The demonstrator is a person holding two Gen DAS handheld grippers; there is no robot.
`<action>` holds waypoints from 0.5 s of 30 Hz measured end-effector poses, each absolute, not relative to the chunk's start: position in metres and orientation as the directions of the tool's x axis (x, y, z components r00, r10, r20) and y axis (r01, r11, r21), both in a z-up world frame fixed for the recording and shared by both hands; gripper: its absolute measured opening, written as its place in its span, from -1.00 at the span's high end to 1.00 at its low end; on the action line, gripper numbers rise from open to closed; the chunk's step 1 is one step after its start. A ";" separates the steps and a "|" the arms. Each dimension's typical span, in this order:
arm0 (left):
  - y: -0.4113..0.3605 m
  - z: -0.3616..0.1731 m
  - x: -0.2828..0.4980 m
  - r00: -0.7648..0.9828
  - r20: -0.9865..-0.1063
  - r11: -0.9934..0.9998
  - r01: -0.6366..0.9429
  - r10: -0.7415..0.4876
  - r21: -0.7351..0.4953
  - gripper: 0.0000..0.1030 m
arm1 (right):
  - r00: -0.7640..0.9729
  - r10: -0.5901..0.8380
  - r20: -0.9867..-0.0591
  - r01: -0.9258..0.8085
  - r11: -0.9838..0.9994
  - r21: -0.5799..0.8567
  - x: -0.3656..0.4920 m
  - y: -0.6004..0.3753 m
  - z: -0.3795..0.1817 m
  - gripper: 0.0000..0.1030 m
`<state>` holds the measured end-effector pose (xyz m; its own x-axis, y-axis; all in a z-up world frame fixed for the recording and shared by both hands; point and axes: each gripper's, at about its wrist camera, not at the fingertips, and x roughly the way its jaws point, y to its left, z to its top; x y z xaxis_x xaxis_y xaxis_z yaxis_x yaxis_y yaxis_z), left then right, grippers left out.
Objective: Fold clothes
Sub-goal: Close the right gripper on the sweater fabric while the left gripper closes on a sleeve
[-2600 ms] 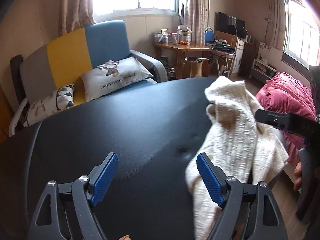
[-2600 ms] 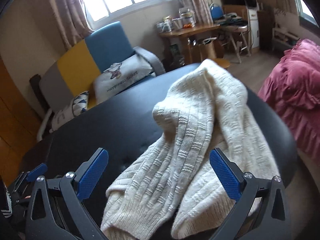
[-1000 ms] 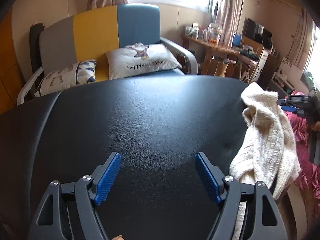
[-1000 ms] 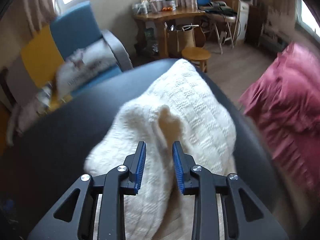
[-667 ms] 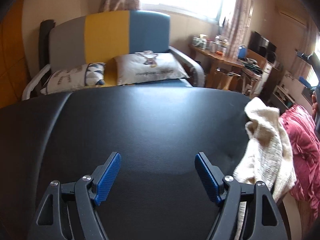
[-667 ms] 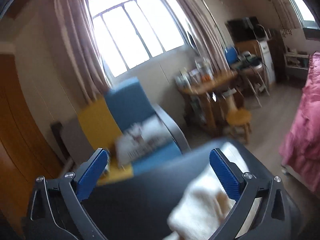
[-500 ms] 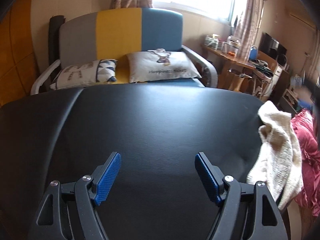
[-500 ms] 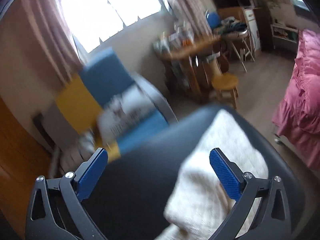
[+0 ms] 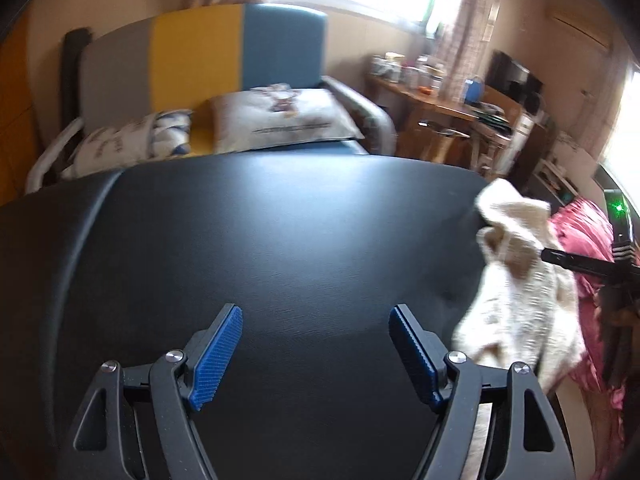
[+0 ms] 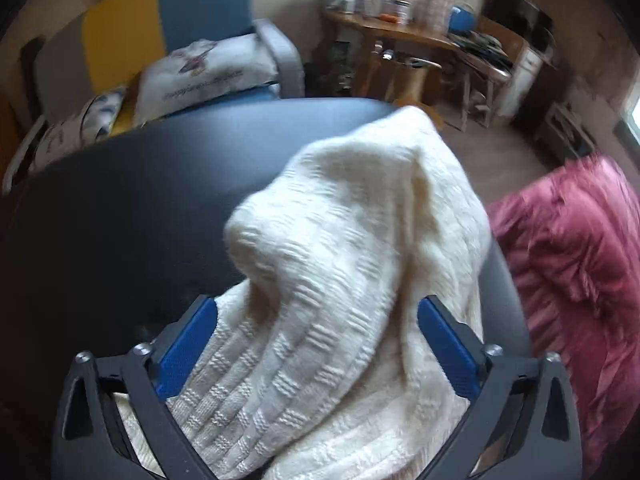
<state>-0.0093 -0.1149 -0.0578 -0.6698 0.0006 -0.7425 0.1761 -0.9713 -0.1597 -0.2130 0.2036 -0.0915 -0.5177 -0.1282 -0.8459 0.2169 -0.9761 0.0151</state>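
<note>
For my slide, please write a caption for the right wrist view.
Open right gripper straddles a bunched cream knit at the black table's edge.

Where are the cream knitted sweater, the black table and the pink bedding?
cream knitted sweater (image 10: 340, 280): right wrist view, ribbed middle.
black table (image 9: 260, 240): left wrist view, bare top.
pink bedding (image 10: 572, 256): right wrist view, rumpled top.

Cream rib-and-check knit sweater, black table, seemingly pink-red bedding.
</note>
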 end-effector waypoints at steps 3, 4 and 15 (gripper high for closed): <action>-0.072 -0.060 -0.034 -0.665 -0.738 -0.982 0.028 0.120 -0.185 -0.47 | -0.481 -0.182 -0.858 0.159 -0.980 0.118 -0.199 0.226 -0.099 -0.79; -0.056 -0.064 -0.045 -0.648 -0.746 -0.982 -0.025 0.157 -0.185 -0.47 | -0.471 -0.192 -0.861 0.147 -0.979 0.138 -0.195 0.232 -0.104 -0.71; 0.002 -0.127 -0.106 -0.470 -0.849 -0.968 -0.178 0.240 -0.175 -0.26 | -0.401 -0.341 -0.850 0.190 -0.939 0.287 -0.193 0.243 -0.149 -0.36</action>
